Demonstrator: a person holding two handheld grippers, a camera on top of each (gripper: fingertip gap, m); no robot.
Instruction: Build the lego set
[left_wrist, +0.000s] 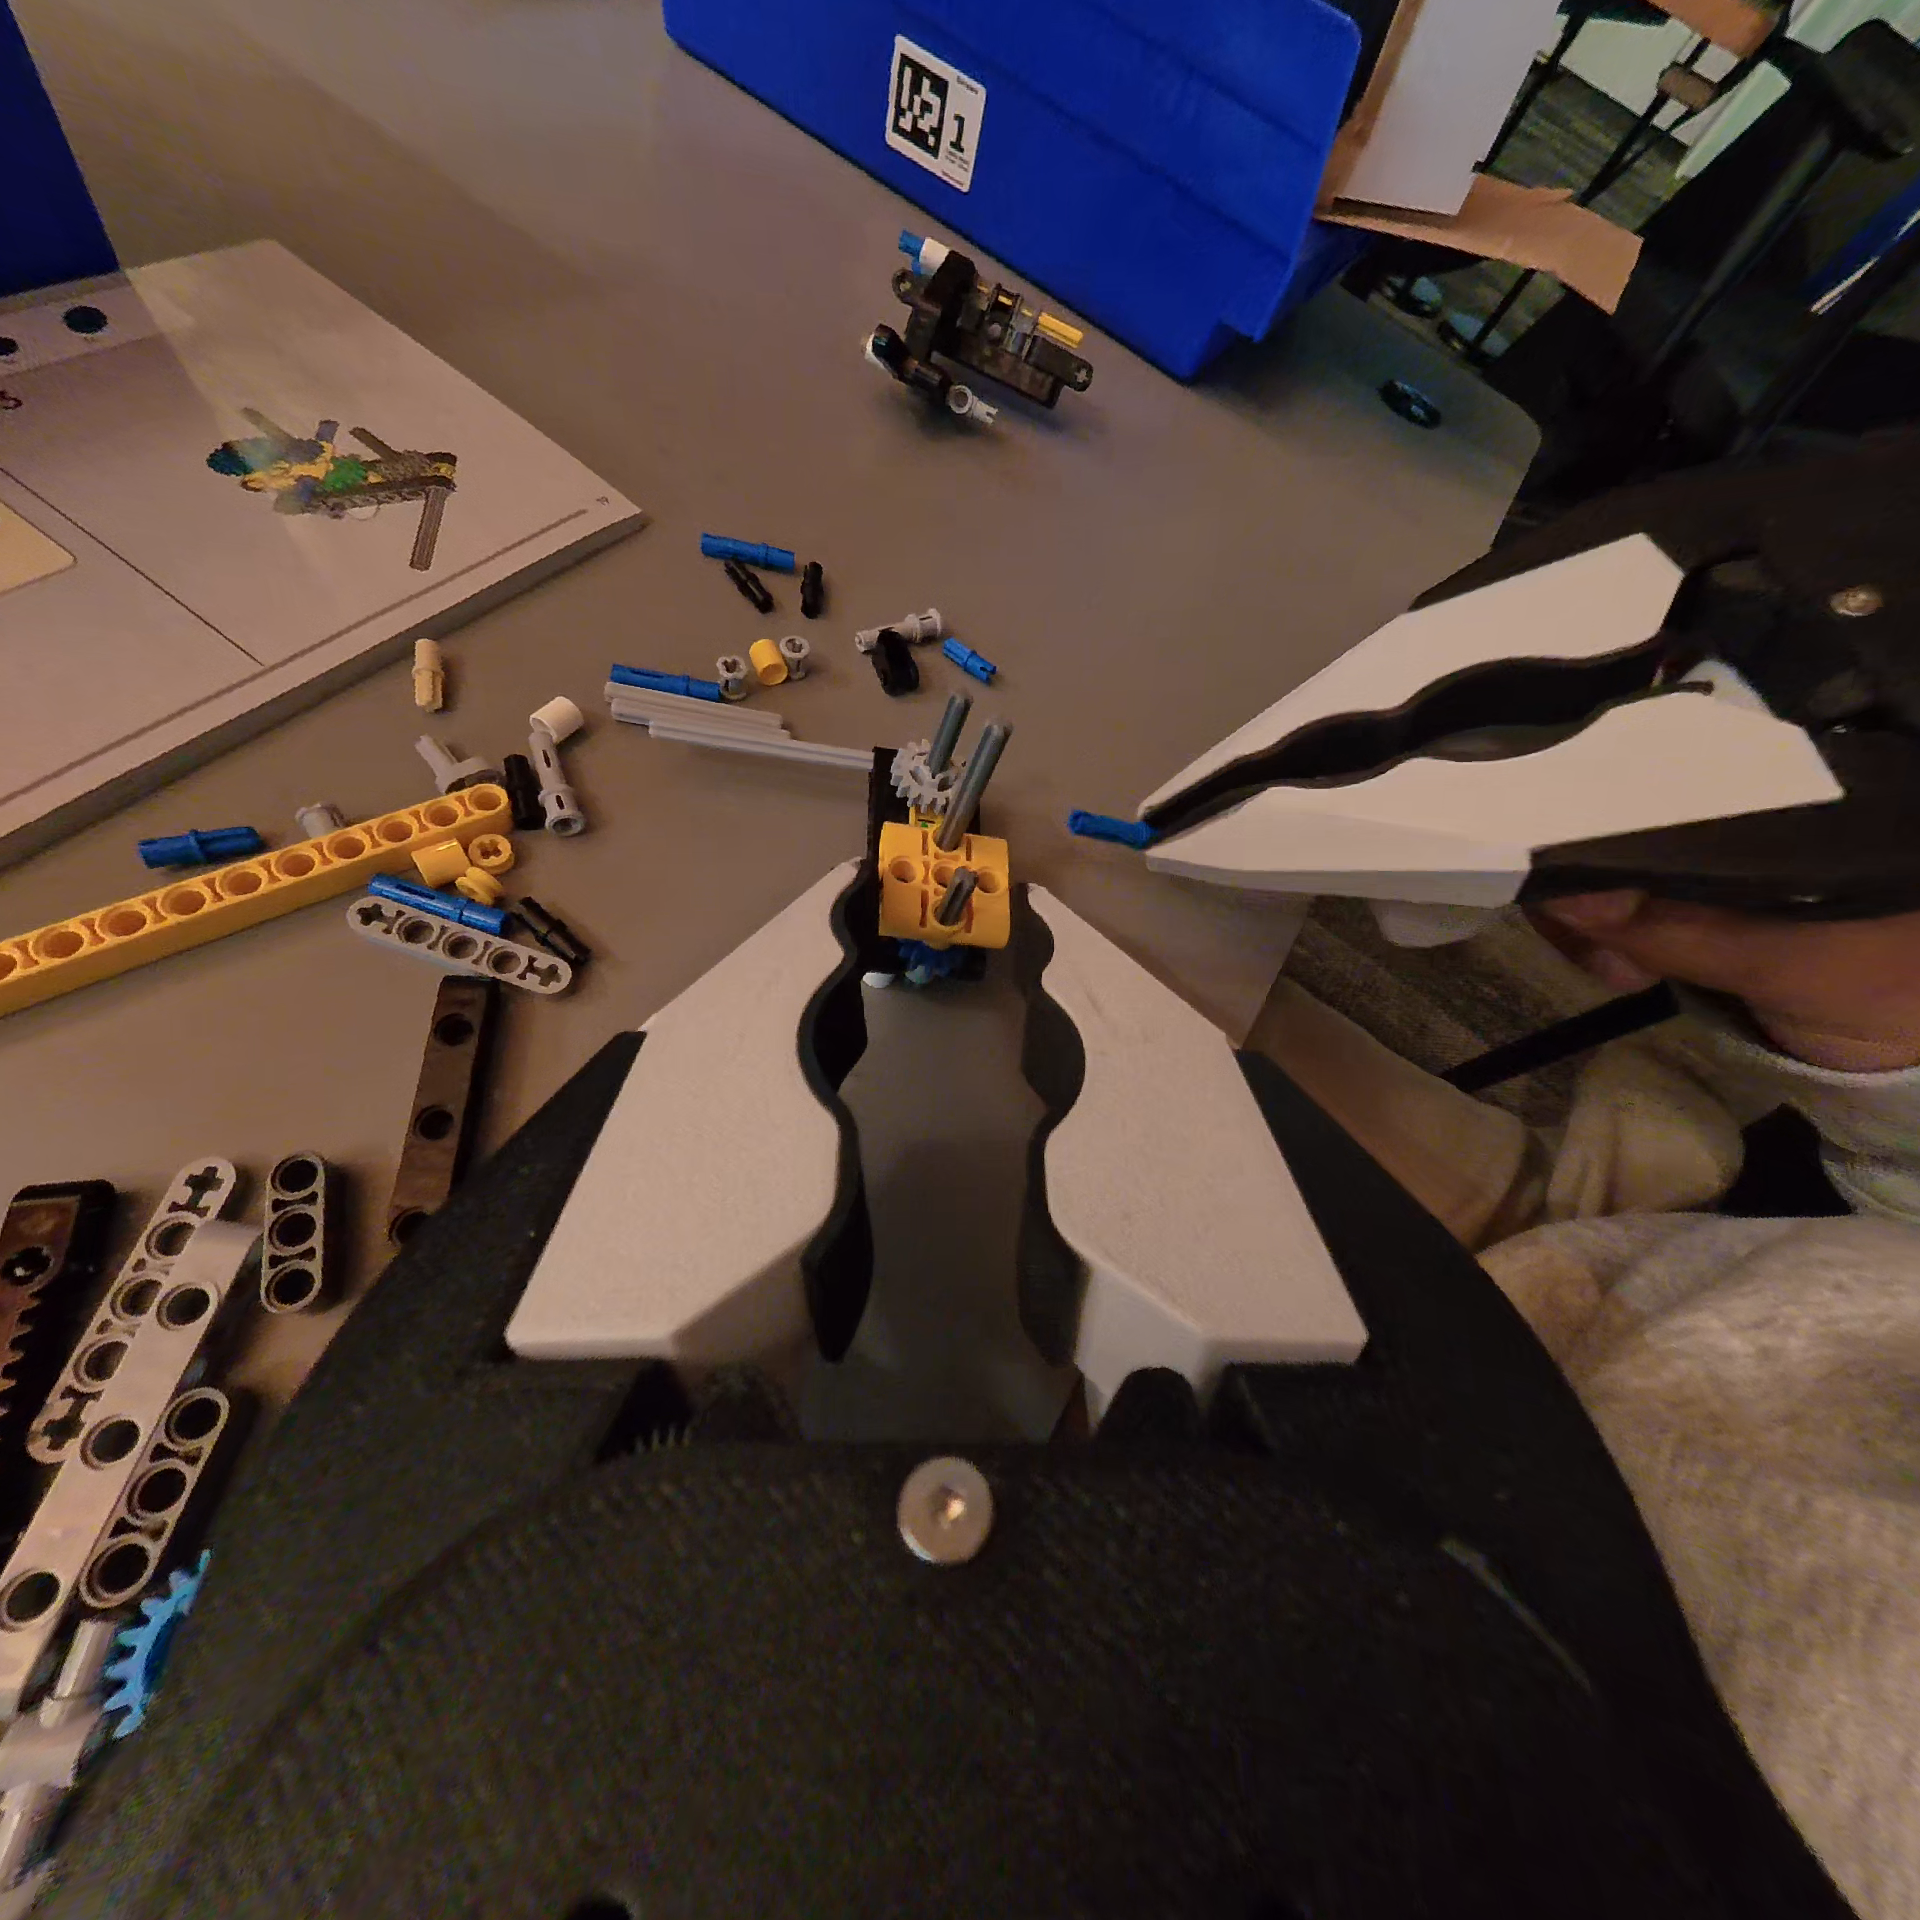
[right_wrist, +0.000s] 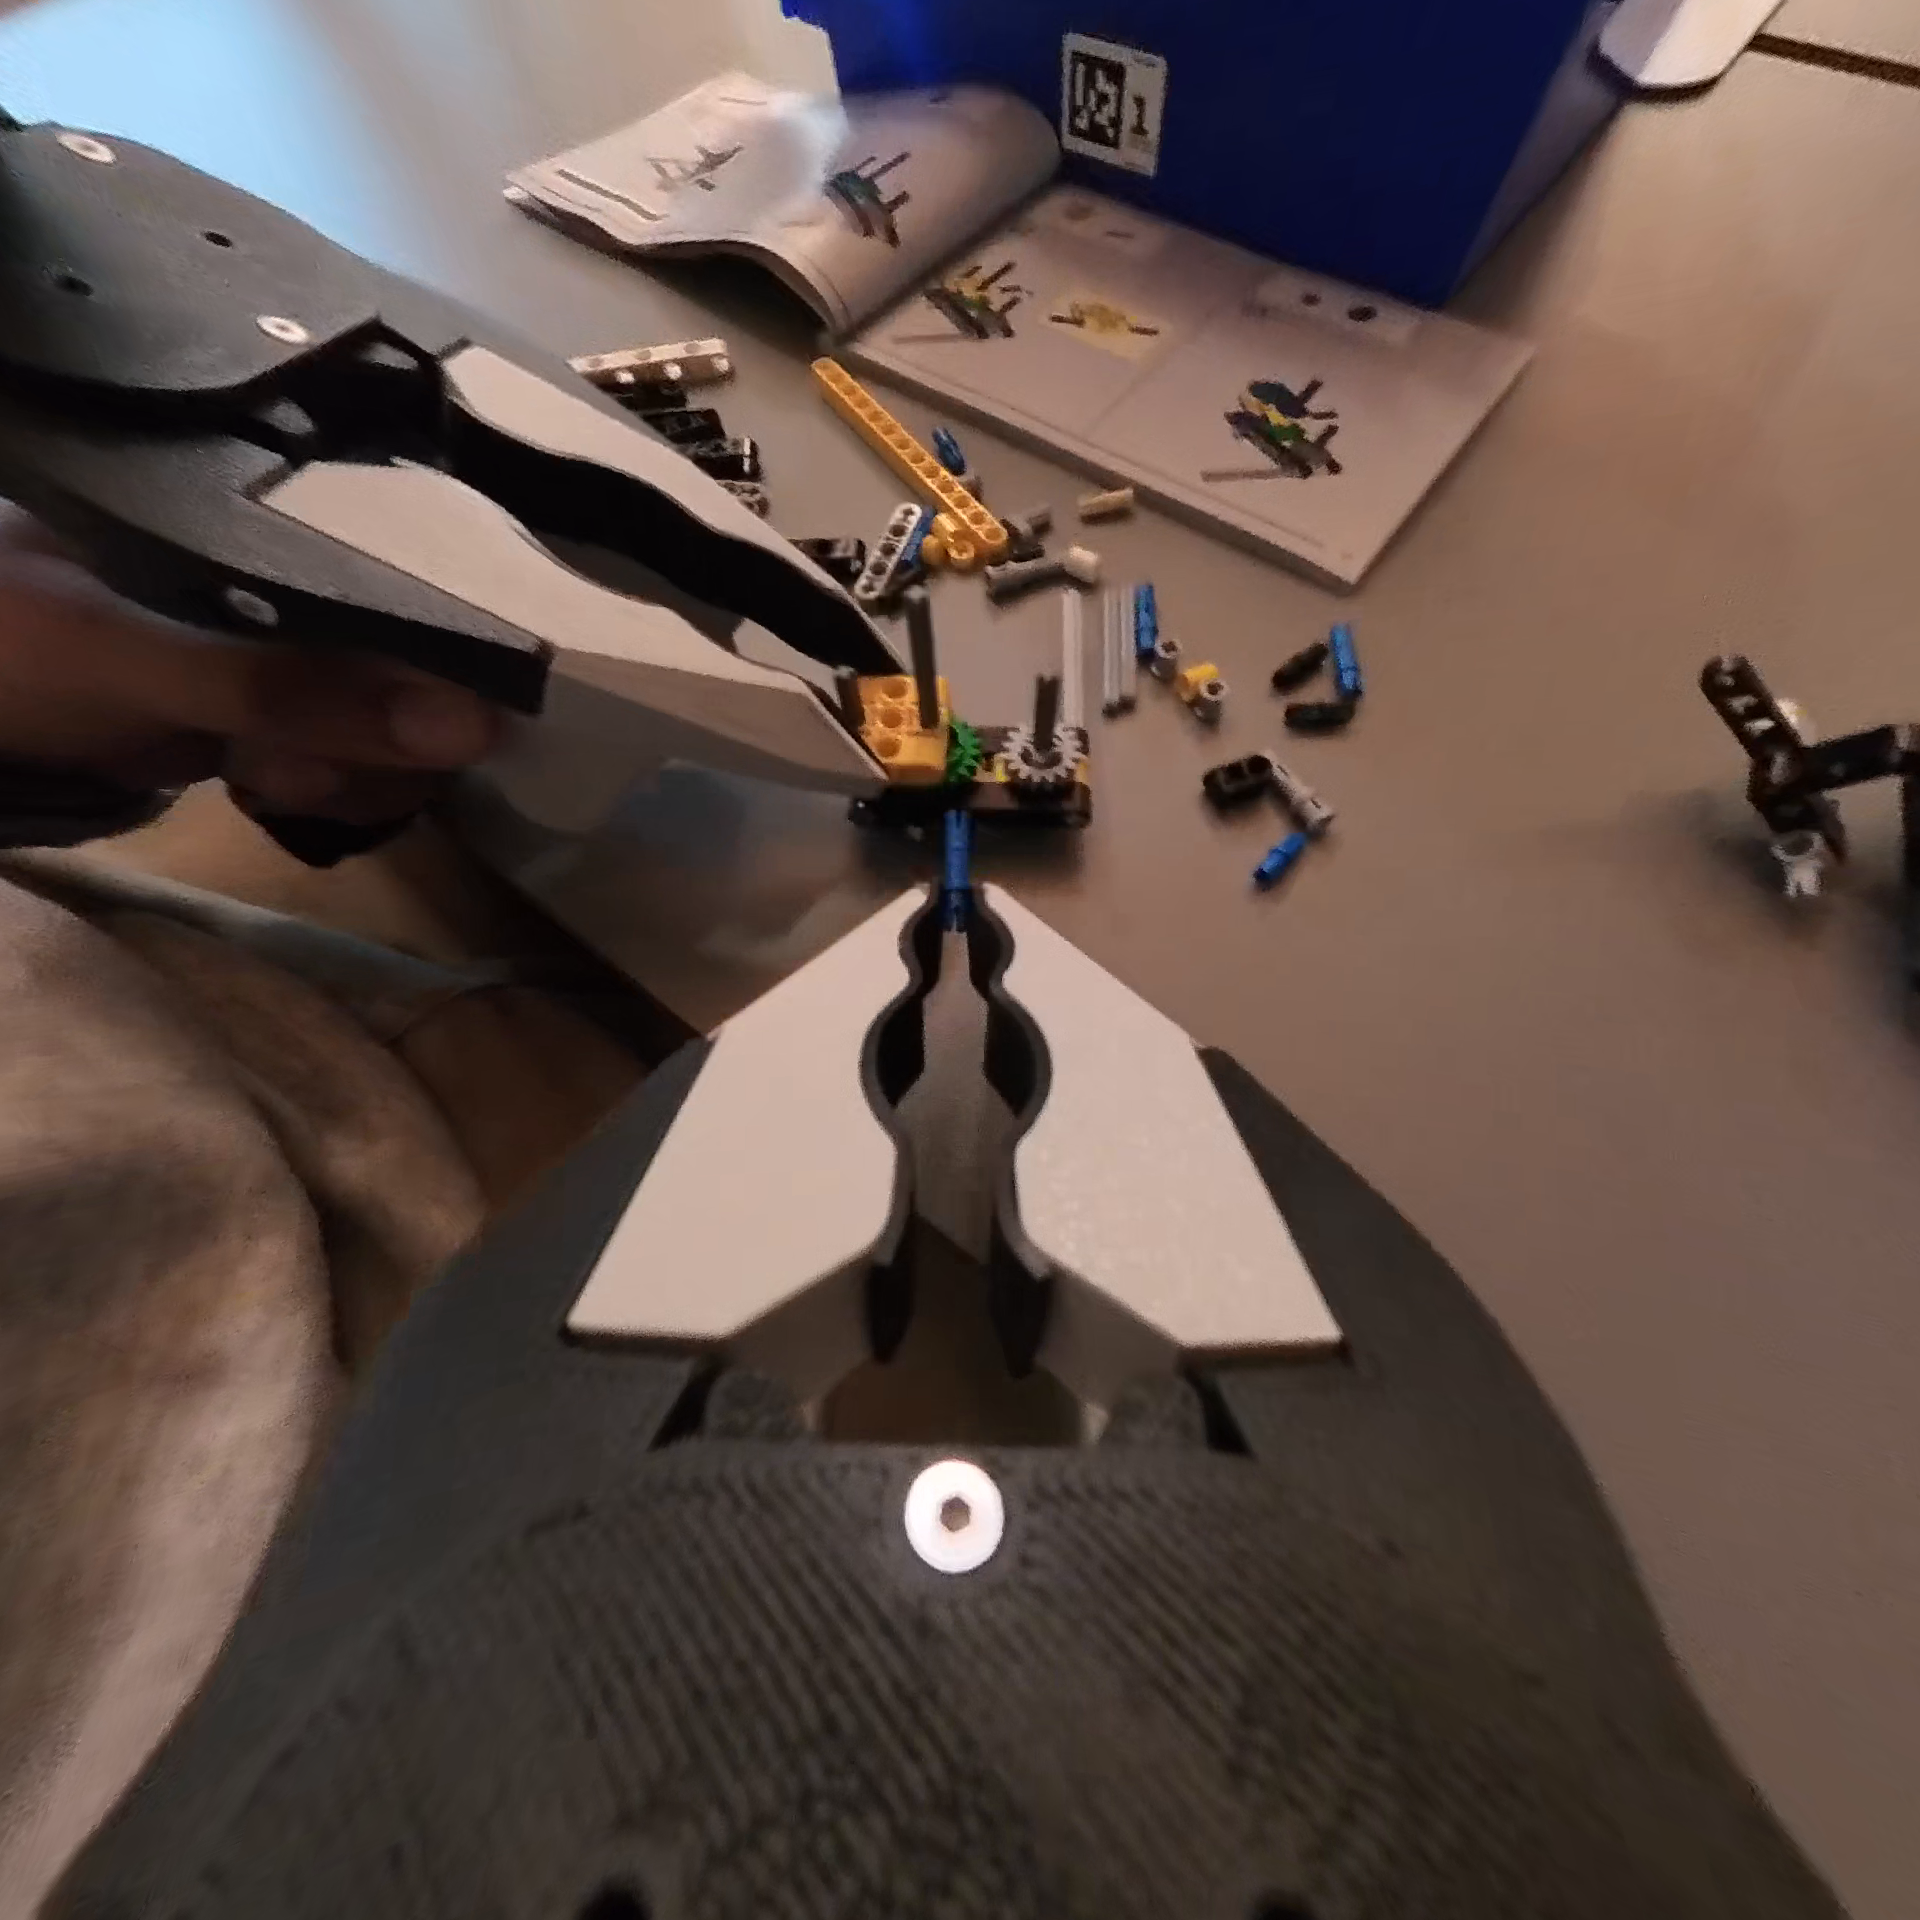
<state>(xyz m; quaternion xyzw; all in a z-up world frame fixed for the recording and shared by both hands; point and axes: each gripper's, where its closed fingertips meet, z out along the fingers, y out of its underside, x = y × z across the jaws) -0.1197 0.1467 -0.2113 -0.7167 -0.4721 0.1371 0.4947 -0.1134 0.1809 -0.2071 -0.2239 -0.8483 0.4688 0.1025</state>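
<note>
Left gripper (left_wrist: 940, 914): jaws clamped on the small yellow-and-black assembly (left_wrist: 940, 883), steadying it on the worktop (left_wrist: 1195, 520) so a pin can likely go in from the side.
Right gripper (right_wrist: 958, 904): jaws pinching a blue pin (right_wrist: 958, 852), tip aimed at the assembly's near edge.
Loose parts (left_wrist: 769, 655): scattered just behind; long yellow beam (left_wrist: 249, 883) left.
Instruction booklet (left_wrist: 312, 468), second black assembly (left_wrist: 977, 332), blue bin (left_wrist: 1091, 156): farther back. Worktop edge lies near right; open room mid-worktop.

Yellow block (left_wrist: 943, 881) with grey axles, a blue pin (right_wrist: 957, 860), long yellow beam (left_wrist: 249, 883), blue bin (left_wrist: 1039, 156), all on a grey bench (left_wrist: 623, 343).
</note>
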